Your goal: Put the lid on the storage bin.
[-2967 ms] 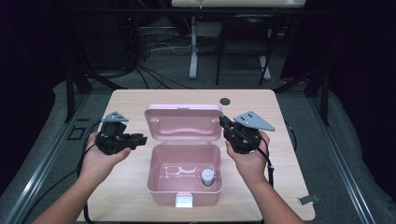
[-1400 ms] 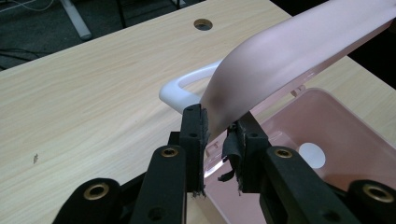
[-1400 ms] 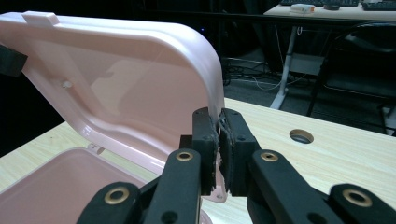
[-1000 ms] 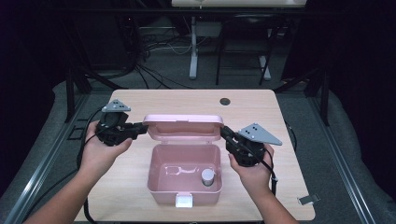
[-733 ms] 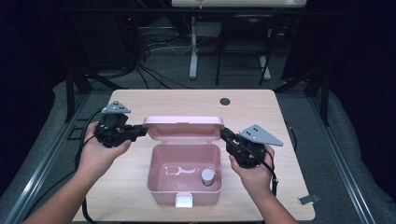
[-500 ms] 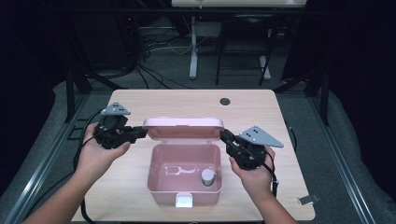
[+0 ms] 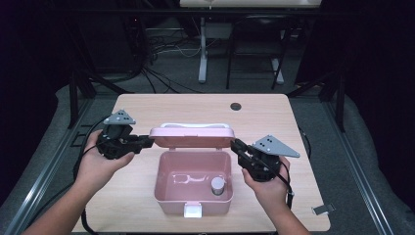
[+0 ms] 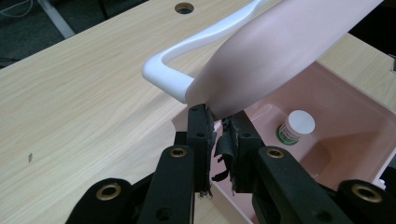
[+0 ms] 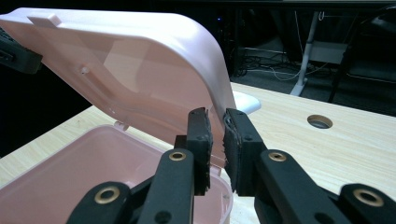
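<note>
A dark room with cables and stand legs on the grey floor lies behind the pale wood table. Mid-table sits the open pink box, its lid half lowered. The left gripper pinches the lid's left edge; the right gripper, fingers just easing apart, straddles its right edge. A small jar stands inside.

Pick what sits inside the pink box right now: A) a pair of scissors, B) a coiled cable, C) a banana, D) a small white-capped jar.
D: the small white-capped jar stands on the floor of the pink box, beneath the half-lowered lid.
</note>
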A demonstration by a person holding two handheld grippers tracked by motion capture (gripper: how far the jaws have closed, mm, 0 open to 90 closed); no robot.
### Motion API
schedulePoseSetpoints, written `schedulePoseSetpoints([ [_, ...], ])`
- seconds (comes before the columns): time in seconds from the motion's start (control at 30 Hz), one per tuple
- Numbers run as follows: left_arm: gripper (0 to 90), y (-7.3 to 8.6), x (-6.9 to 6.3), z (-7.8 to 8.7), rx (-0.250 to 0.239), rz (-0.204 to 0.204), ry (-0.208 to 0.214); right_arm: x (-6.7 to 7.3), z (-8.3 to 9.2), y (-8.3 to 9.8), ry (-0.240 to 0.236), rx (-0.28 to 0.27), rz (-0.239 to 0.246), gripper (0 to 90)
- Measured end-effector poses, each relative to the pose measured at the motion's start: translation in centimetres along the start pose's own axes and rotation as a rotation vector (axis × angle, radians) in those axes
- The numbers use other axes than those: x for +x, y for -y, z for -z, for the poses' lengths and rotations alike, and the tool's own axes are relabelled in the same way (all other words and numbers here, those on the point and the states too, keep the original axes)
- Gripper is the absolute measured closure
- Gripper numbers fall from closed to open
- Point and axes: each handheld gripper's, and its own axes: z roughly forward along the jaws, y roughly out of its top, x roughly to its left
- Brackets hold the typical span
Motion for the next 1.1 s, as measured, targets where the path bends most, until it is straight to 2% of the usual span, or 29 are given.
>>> schedulePoseSetpoints([
  [0.5,81.8,0.6,-0.2,0.2,-0.011,-0.028,0.015,-0.2,0.4,0.6,-0.020,0.028,-0.006,80.7],
  [0.83,81.6,1.2,-0.4,0.3,-0.017,-0.020,0.026,-0.5,0.9,1.0,-0.014,0.043,-0.011,80.5],
  [1.1,81.3,1.6,-0.5,0.3,-0.017,-0.018,0.032,-0.8,1.2,1.2,-0.009,0.075,-0.031,80.3],
])
